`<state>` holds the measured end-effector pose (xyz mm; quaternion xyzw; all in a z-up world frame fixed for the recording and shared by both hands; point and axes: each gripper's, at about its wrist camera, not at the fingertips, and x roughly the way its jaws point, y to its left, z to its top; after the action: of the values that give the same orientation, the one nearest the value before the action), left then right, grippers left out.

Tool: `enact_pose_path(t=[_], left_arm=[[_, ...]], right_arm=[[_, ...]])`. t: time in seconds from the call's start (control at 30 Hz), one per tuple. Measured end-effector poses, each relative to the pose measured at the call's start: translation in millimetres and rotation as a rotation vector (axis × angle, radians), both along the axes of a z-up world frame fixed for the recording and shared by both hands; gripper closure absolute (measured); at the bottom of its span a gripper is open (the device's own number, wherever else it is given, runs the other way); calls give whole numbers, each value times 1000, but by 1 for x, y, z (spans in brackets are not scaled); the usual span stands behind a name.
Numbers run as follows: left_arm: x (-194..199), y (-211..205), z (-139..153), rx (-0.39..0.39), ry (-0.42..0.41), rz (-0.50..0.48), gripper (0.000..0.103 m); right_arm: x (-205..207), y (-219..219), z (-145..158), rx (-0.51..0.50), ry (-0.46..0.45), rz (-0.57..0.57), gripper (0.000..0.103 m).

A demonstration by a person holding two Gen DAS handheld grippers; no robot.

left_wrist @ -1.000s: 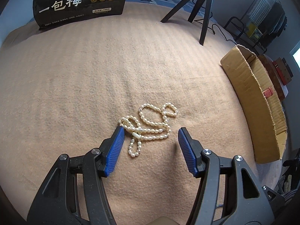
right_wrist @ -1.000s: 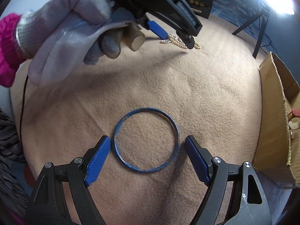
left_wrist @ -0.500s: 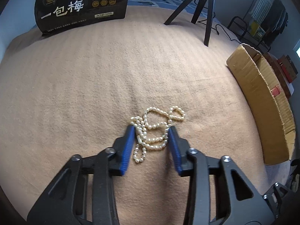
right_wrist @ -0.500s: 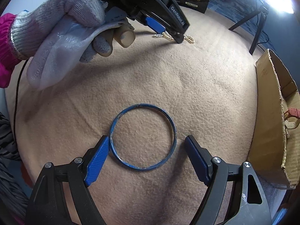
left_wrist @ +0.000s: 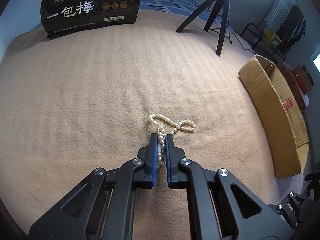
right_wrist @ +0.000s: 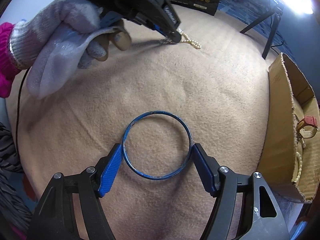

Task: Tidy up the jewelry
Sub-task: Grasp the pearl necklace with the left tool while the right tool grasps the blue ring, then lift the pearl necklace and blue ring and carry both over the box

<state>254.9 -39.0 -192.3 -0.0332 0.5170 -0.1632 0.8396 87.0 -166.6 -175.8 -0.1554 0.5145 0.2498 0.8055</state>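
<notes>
Pickup step in hand: left gripper [left_wrist: 161, 138] is clamped on the pearl necklace [left_wrist: 172, 123] lying on the blanket [left_wrist: 90, 92] — loops trail beyond. Right gripper [right_wrist: 157, 150] has just been closing, its pads now touching the blue bangle [right_wrist: 128, 127] (flat on the blanket). Next, likely: lift both, carry to the cardboard box [right_wrist: 280, 104].

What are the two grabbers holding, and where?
Left gripper pinches the pearl necklace at its bunched end. Right gripper touches the blue bangle's opposite sides.

Cream pearl necklace [left_wrist: 172, 123] lying on a tan blanket [left_wrist: 90, 92], blue bangle [right_wrist: 156, 145] showing worn specks, brown cardboard box [left_wrist: 274, 108], black bag [left_wrist: 90, 6] bearing white lettering
</notes>
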Motion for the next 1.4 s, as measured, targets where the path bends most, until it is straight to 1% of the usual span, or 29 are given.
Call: enact_pose_path(t=[0.17, 0.37, 0.6, 0.9, 1.17, 1.4], left_arm=[[-2, 4, 11, -30, -12, 14, 98], [-5, 7, 35, -88, -40, 30, 98], [-10, 0, 63, -128, -90, 15, 98], [-18, -10, 95, -178, -148, -5, 98], [-23, -26, 121, -225, -184, -35, 98], [-22, -54, 140, -235, -219, -79, 98]], right_arm=[[5, -8, 11, 29, -24, -25, 33], [11, -14, 23, 63, -51, -49, 33], [20, -24, 41, 96, -95, -83, 33], [36, -51, 62, 132, -143, -167, 33], [46, -82, 78, 153, -164, -247, 33], [53, -108, 84, 175, -163, -311, 33]])
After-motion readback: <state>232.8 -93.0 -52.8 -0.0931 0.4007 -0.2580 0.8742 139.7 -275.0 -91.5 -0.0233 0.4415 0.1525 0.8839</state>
